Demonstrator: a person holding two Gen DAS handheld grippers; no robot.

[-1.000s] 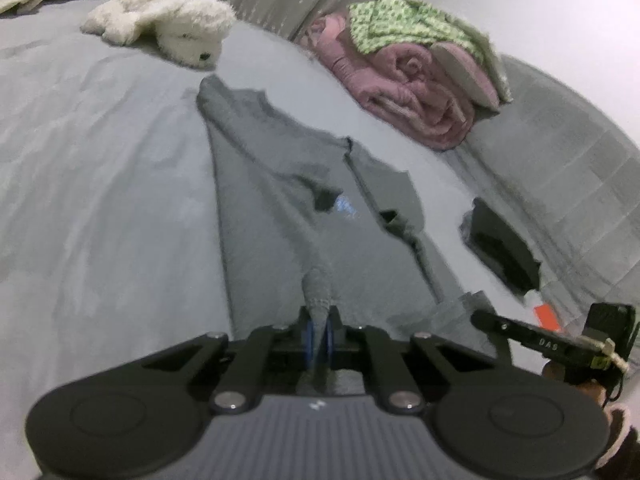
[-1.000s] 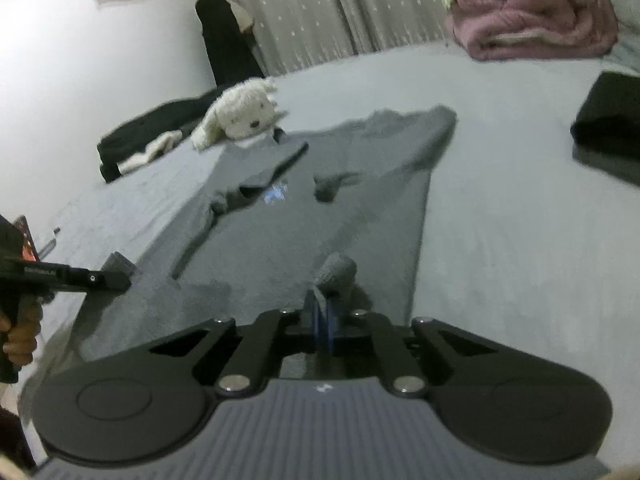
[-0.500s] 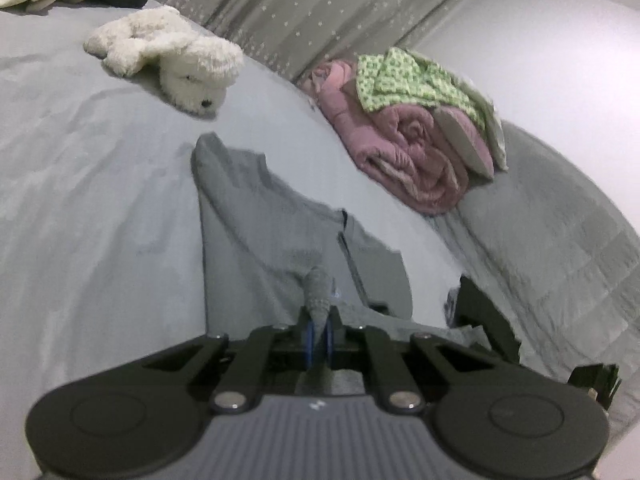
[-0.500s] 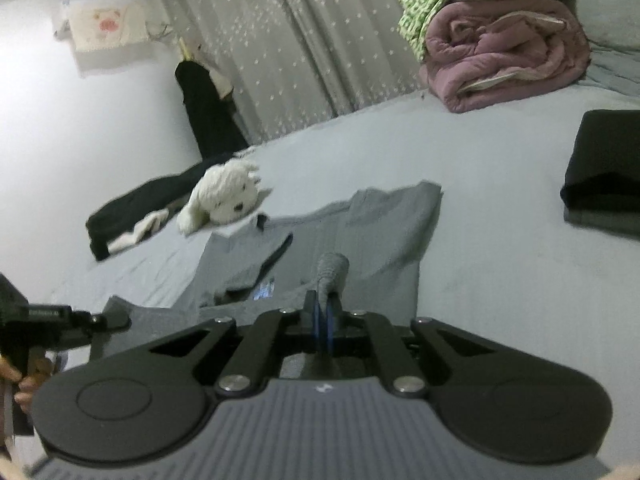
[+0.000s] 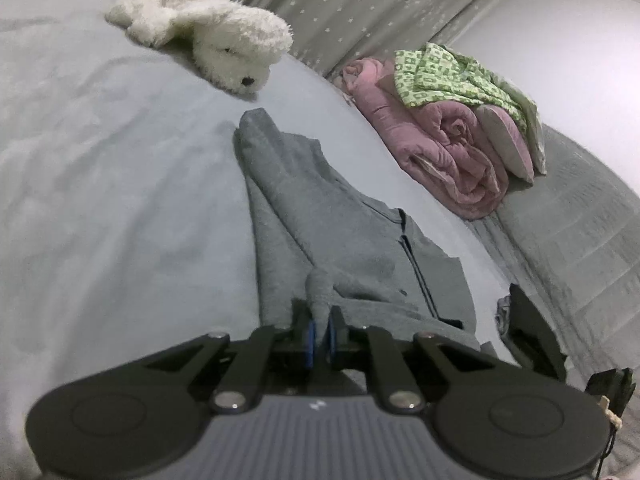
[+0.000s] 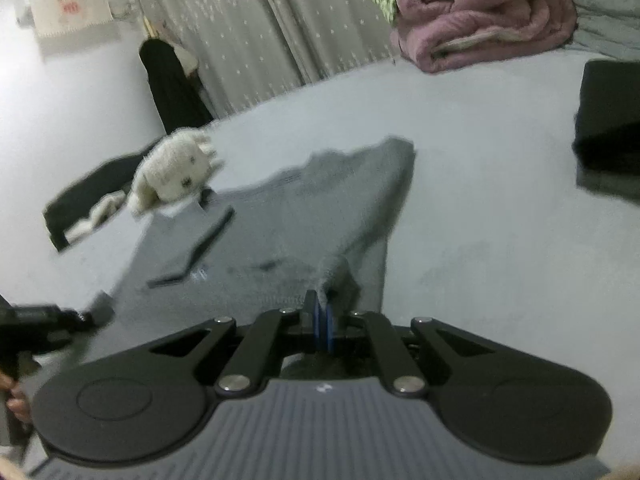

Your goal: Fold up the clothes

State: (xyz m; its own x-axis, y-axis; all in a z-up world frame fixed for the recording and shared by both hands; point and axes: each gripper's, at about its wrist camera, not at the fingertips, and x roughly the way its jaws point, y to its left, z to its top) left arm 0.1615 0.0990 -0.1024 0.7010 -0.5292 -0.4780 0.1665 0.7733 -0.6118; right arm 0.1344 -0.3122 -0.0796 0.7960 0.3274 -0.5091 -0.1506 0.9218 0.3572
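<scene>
A grey shirt [image 5: 320,216] lies on the pale grey bed, its far end toward the plush toy. It also shows in the right wrist view [image 6: 320,208]. My left gripper [image 5: 319,330] is shut on a bunched corner of the shirt's near hem. My right gripper [image 6: 323,314] is shut on the other near corner. Both corners are lifted off the bed and the near part of the shirt hangs folded over toward its far part. The left gripper also shows at the left edge of the right wrist view [image 6: 44,318].
A white plush toy [image 5: 216,36] lies beyond the shirt. Rolled pink blankets [image 5: 444,148] with a green patterned cloth on top sit at the back right. A folded black garment [image 6: 608,120] lies right of the shirt. Dark clothes [image 6: 92,196] lie at the far left.
Both grippers have carried the shirt's near hem up and forward toward its far end. The shirt's visible flat part has grown shorter.
</scene>
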